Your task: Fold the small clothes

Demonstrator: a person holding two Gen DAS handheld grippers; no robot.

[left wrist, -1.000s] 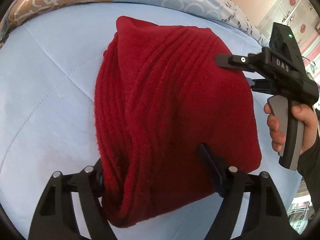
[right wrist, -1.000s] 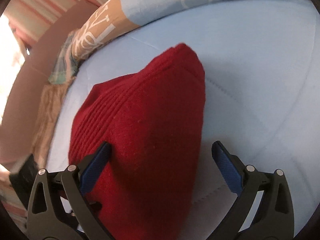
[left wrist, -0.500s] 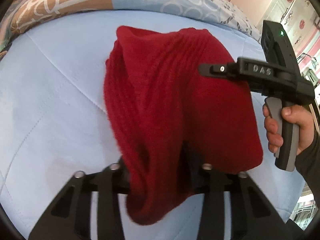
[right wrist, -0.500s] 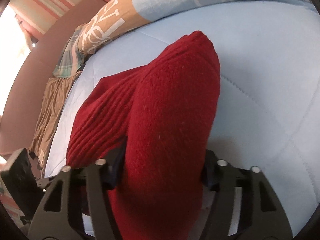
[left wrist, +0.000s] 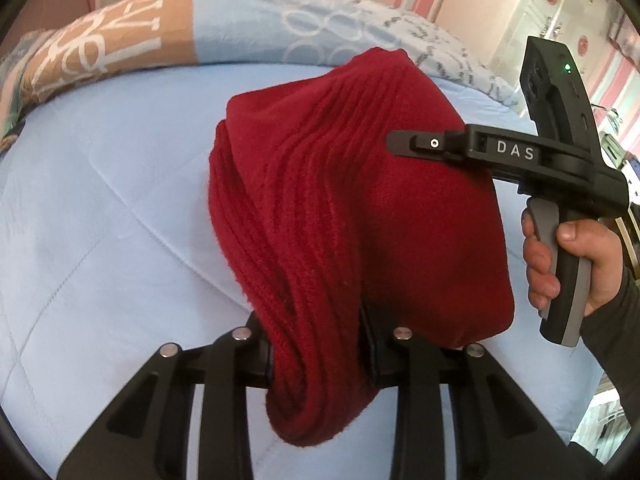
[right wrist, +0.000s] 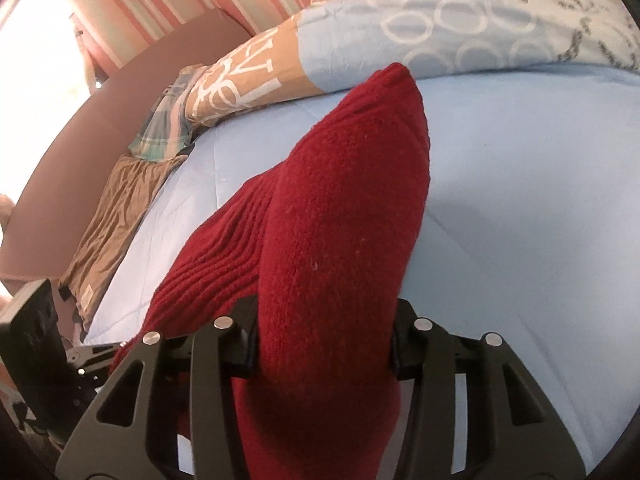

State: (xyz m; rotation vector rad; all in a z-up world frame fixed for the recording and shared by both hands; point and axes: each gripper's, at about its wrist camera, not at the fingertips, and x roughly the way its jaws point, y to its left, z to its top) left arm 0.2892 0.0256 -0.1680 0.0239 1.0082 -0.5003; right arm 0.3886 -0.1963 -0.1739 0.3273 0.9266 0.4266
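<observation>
Both claws have just closed on the red knit (left wrist: 360, 208): left claw (left wrist: 316, 352) and right claw (right wrist: 324, 344) grip it, raising it off the bed (left wrist: 100, 200) to fold.

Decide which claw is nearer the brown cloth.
Left. The left claw, just closed on the red knit, sits close to the brown cloth; the right claw, also just closing on it, is farther across the bed.

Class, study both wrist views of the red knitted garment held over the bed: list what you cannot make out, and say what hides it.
- Left wrist view: the left gripper pads, buried in the red knitted garment.
- Left wrist view: the right gripper far finger, behind the garment.
- Right wrist view: the garment's lower end, cut off by the frame's bottom edge.
- Either view: what kind of garment it is, since it is bunched.
</observation>
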